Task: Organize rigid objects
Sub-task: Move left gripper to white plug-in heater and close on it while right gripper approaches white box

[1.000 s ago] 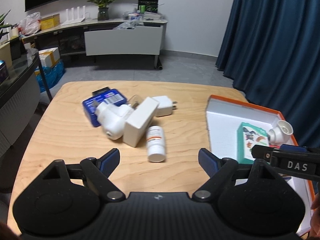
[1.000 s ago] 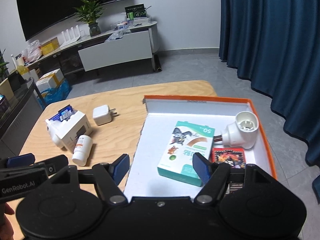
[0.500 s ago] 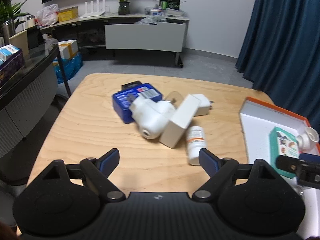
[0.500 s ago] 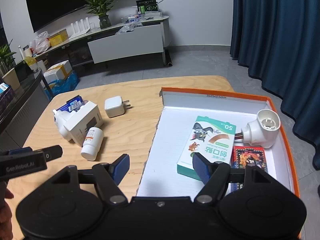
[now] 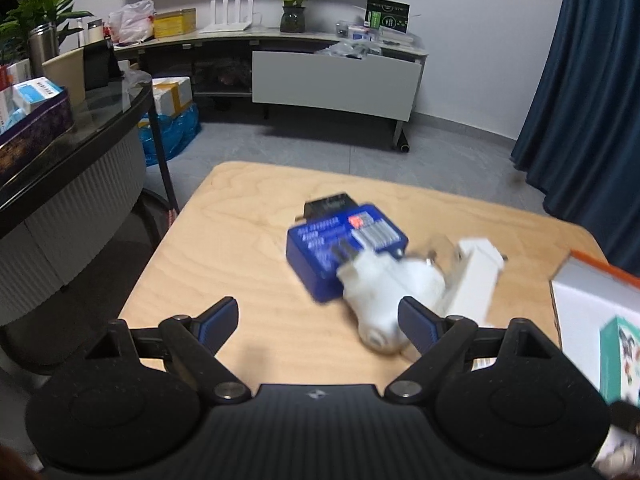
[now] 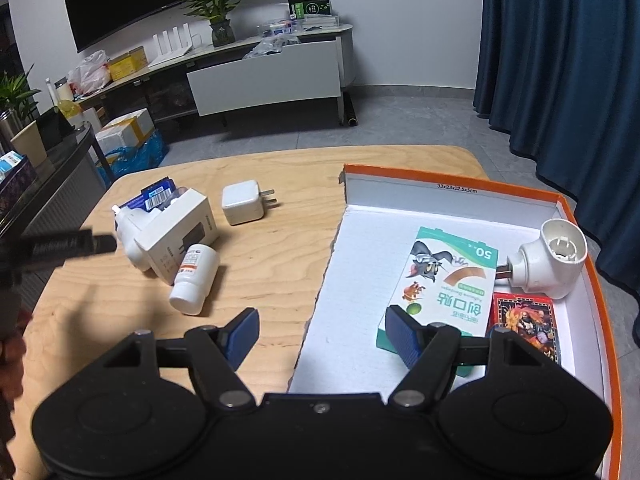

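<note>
Lying in a loose heap on the wooden table (image 6: 280,264) are the things not yet boxed — a blue box (image 5: 340,248), a white plug adapter (image 5: 384,300) on its near edge, a white carton (image 6: 178,230) leaning against that, and a pill bottle (image 6: 195,279) on its side just beside the carton. A white charger (image 6: 243,202) sits a little apart, toward the far edge. The left gripper (image 5: 318,314) hangs over the table with its jaws spread and nothing between them; the heap lies ahead and to its right, the adapter just past the right fingertip, though this view is blurred. The right gripper (image 6: 322,330) is likewise spread wide and empty, straddling the near left wall of the orange tray (image 6: 448,182). Inside it lie a green plaster box (image 6: 448,280), a second adapter (image 6: 550,258) and a red card pack (image 6: 524,320).
</note>
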Motion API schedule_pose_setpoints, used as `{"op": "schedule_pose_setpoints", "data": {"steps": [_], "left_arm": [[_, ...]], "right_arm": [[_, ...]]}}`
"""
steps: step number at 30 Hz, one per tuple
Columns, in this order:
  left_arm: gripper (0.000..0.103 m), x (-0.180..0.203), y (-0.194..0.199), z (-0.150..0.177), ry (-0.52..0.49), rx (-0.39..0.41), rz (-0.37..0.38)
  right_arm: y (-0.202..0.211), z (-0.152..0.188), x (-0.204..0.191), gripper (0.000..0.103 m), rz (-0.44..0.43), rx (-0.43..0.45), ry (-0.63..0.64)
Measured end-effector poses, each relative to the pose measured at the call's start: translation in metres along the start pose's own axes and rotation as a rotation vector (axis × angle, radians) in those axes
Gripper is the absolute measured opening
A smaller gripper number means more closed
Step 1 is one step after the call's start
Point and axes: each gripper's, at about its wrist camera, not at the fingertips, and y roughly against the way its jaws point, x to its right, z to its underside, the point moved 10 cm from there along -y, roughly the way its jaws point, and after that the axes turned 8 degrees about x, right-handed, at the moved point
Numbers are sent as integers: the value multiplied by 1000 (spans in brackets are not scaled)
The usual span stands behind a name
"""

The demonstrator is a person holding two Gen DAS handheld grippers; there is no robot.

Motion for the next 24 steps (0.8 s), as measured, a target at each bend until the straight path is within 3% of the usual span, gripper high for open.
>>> {"op": "schedule_pose_setpoints", "data": {"steps": [3,10,18,24], "left_arm": [[90,9,-15,-4,-40,-9,20],[93,41,-34,-1,-124,-48,182],[95,58,-40,15,-188,-62,261],[90,68,-49,24,-184,-71,250]], "right_arm": [[-2,-1,-1,83,-3,-2,2],[-10,-1,-1,83,-4,-10,1],[-18,1,0,83,-10,-23,-16],[-20,3,-3,83,-11,-27,-2]]}}
